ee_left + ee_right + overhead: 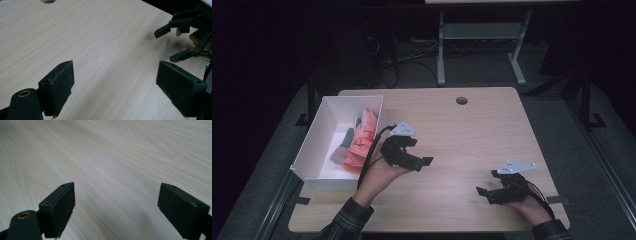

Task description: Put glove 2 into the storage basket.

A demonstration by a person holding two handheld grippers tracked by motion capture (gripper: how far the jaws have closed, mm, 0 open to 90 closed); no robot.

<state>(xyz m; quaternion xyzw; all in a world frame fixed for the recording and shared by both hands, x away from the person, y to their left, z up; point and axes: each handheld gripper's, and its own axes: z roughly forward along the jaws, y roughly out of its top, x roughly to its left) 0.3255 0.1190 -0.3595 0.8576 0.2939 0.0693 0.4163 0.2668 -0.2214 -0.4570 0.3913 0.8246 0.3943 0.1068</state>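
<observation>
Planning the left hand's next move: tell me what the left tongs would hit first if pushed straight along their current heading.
Probably the right tongs. The left tongs stand open, pointing across bare table toward them, slightly to one side. Depth is unclear, so they might slide past and meet only tabletop.

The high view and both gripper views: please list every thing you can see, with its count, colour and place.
Table: one, light wood, centre.
Cable hole: one, dark, table's far edge.
Box: one, white, open, table's left edge.
Cloth items: count unclear, orange-pink and grey, inside the box.
Desk frame: one, grey, on the floor beyond the table.
Left gripper: one, black, jaws open, beside the box.
Right gripper: one, black, jaws open, table's near right.
</observation>
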